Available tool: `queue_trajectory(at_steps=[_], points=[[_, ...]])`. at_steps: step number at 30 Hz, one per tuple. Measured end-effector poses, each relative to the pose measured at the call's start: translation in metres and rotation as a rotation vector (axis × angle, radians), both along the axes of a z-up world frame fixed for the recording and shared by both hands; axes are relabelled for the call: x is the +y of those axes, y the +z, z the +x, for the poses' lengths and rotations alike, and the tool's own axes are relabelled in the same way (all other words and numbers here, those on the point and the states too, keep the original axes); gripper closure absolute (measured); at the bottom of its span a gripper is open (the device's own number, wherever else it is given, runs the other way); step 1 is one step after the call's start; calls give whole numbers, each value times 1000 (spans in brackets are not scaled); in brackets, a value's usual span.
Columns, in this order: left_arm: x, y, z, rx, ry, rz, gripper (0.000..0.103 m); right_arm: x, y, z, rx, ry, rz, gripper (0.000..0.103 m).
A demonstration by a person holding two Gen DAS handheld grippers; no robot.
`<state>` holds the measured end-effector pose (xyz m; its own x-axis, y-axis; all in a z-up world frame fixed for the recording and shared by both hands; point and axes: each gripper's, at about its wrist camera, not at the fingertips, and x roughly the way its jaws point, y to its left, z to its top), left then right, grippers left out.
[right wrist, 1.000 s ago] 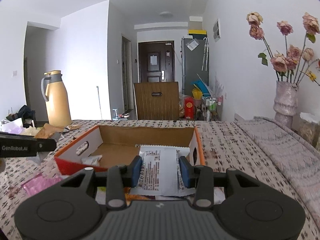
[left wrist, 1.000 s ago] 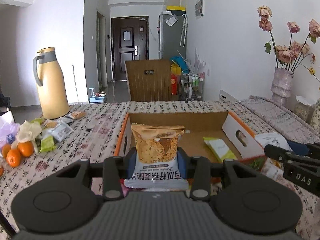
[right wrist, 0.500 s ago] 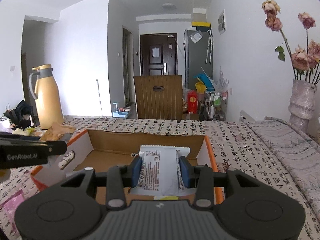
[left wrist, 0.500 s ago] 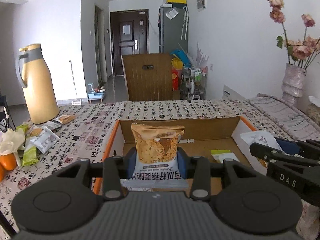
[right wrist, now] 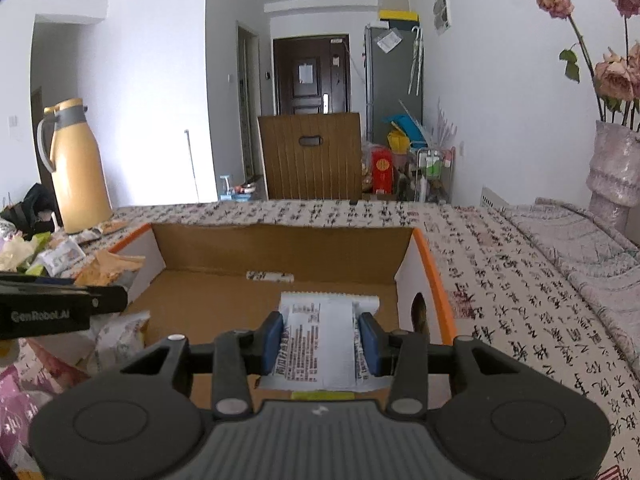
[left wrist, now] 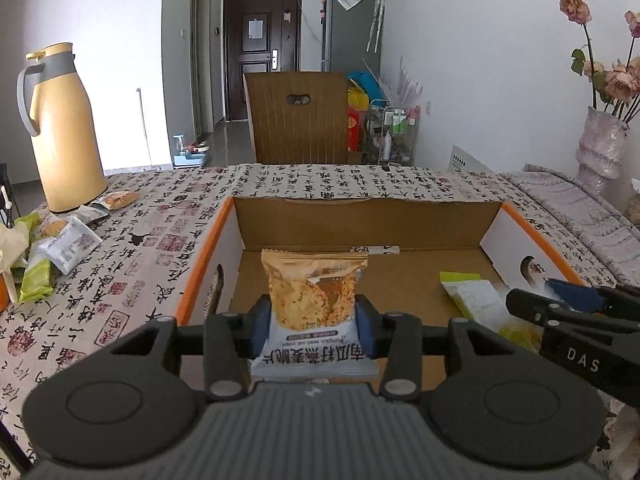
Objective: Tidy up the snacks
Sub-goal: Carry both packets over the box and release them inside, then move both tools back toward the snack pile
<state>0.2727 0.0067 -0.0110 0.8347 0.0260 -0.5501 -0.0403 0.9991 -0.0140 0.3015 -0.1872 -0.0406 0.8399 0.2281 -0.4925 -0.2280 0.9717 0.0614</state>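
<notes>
Both sets of fingers are clamped on packets: left gripper [left wrist: 314, 326] pinches an orange-and-white oat crisp packet [left wrist: 314, 308] across its width, right gripper [right wrist: 320, 336] pinches a white packet [right wrist: 322, 344] printed side up, blue pads [right wrist: 274, 336] pressing on both long edges. Each packet hangs over the open cardboard box [left wrist: 360, 216] with the orange rim, left one near the left wall, right one near the right wall; neither looks set down yet. Box floor already holds a yellow-green packet [left wrist: 472, 296] on the right side and a thin white stick packet [right wrist: 270, 277] by the far wall. More loose snacks [left wrist: 60, 240] sit on the patterned tablecloth [left wrist: 160, 216] near the yellow thermos [left wrist: 60, 128]. Handling guess: these are light, air-puffed film bags, slippery and crushable (contents likely brittle crisps), so grip mid-body across the width with just enough squeeze, or take the crimped seal edge, which is stiffer and safer. Film will deform and may slide out if tilted. Release low over the box floor, beside what's already in there and not on top of it.
</notes>
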Motion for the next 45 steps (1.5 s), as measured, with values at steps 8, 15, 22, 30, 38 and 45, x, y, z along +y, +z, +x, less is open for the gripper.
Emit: queue_trajectory(at_steps=[8, 15, 22, 30, 38, 45], points=[[4, 6, -8, -59, 51, -7, 0, -7, 2, -6, -33, -42, 26, 3], [4, 9, -9, -60, 54, -13, 0, -11, 4, -7, -39, -54, 38, 0], [4, 16, -15, -80, 59, -13, 0, -11, 11, -12, -57, -58, 34, 0], [3, 30, -30, -100, 60, -5, 0, -8, 26, -31, -74, -58, 8, 0], [9, 37, -59, -104, 53, -15, 0, -9, 32, -63, -63, -49, 3, 0], [16, 34, -90, -93, 43, -24, 0, -6, 29, -98, -43, -31, -1, 0]])
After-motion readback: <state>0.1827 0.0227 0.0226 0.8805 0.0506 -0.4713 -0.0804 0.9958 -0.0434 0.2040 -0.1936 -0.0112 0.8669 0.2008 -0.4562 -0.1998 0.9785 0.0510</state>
